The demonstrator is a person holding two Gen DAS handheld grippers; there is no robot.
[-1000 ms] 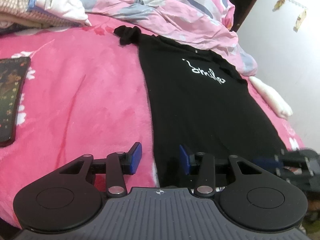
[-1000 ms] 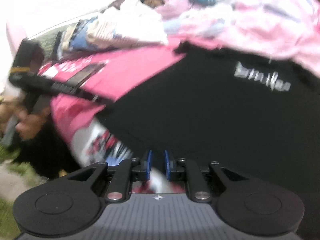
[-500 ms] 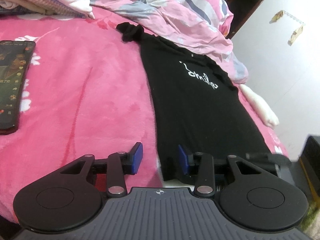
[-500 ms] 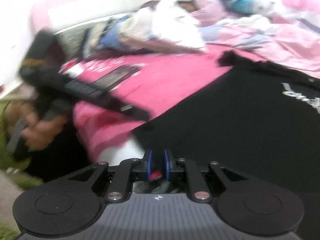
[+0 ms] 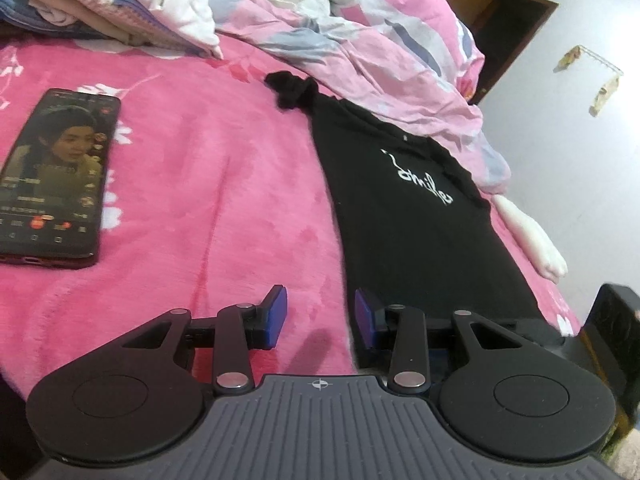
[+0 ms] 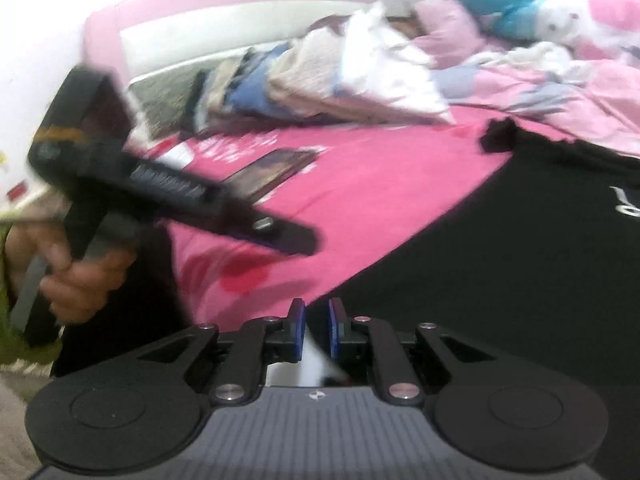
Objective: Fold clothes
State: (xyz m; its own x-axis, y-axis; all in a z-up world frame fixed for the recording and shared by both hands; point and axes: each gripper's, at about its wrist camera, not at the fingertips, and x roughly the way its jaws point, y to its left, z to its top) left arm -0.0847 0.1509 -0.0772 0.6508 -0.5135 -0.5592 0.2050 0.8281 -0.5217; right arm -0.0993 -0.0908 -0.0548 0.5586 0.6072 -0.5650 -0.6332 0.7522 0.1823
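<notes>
Left of the black T-shirt [image 5: 404, 216], a phone [image 5: 52, 178] lies on pink blanket [image 5: 208, 184].

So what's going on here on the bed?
A person is partway through folding a black T-shirt laid flat on a pink blanket. The left tool sits at the shirt's bottom hem, open, with only blanket between its pads. The right tool is near the same hem with its pads close together and nothing clearly pinched. A phone lies screen-up to the side, and a pile of clothes waits behind.
</notes>
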